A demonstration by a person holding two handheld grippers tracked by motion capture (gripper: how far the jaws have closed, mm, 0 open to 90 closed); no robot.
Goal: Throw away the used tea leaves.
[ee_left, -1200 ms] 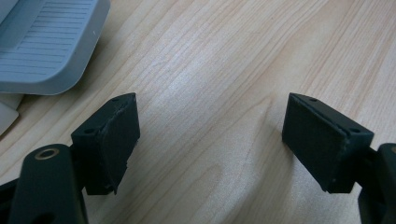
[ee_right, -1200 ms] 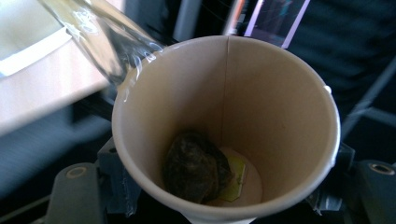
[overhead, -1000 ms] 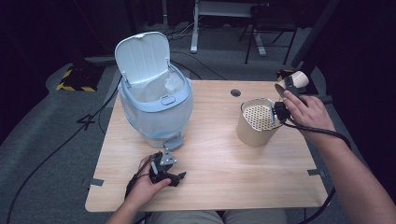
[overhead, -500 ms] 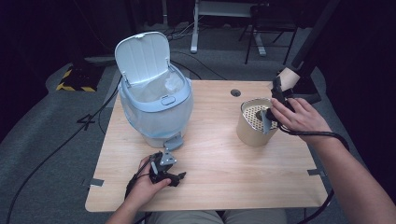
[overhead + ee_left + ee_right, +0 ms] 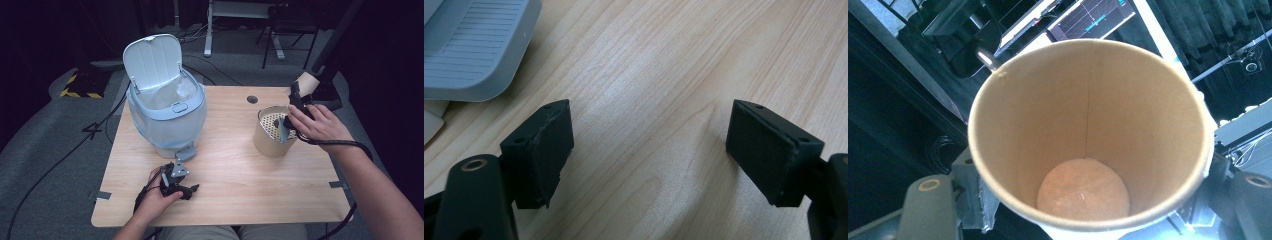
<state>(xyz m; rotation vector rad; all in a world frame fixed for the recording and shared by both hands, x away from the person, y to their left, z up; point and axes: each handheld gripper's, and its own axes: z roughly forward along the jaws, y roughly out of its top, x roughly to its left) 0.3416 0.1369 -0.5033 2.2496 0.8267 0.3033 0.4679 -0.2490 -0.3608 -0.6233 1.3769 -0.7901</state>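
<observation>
My right gripper (image 5: 302, 89) is held up at the table's far right, shut on a tan paper cup (image 5: 307, 81). In the right gripper view the paper cup (image 5: 1088, 135) shows its empty inside, with the jaws on either side of its base. Just below that hand stands a tan round container (image 5: 270, 142) with a perforated top. Near the front edge my left gripper (image 5: 191, 189) lies on the wooden table (image 5: 235, 180), its jaws open and nothing between them (image 5: 649, 150). A pale blue pedal bin (image 5: 167, 112) stands at the left with its lid up.
The bin's grey pedal (image 5: 185, 152) (image 5: 474, 45) lies just beyond my left gripper. A cable hole (image 5: 252, 99) sits in the table's far middle. A black pole (image 5: 335, 55) rises behind the right hand. Cables run over the floor at left.
The right hand has shifted left with the paper cup, coming over the tan container's rim. The left hand and its gripper have stayed where they were.
</observation>
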